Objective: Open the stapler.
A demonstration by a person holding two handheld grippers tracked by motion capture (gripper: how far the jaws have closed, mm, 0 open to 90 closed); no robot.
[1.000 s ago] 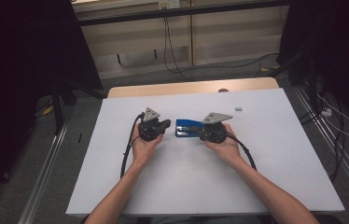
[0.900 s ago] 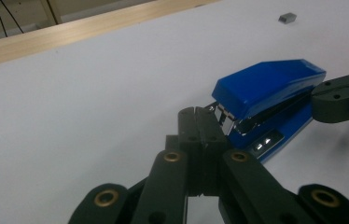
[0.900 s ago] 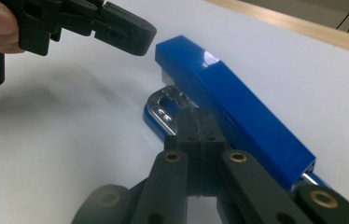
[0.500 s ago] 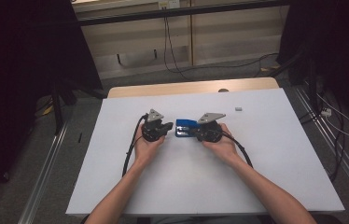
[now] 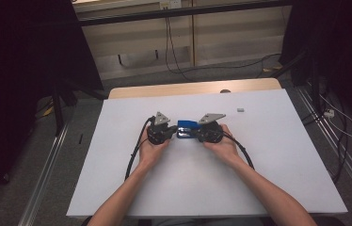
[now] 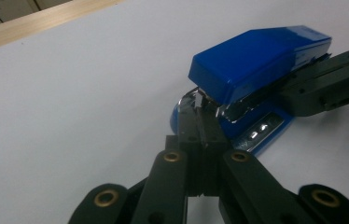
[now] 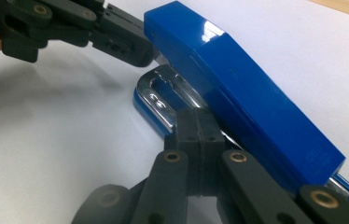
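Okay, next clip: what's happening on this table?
A person works a blue stapler from both ends with two handheld grippers. The left gripper has its jaws closed at the stapler's front, under the raised top. The right gripper presses closed jaws against its side. A small white piece lies apart.

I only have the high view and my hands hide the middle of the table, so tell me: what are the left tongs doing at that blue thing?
Observer: The left tongs are closed, with their tips at the front end of the blue stapler, under its top cover.
Operator: And the right tongs?
Observer: The right tongs are closed too, tips against the stapler's side on the chrome rail under the cover.
Operator: Is the stapler shut?
Observer: No, the cover is raised off the base at the front.
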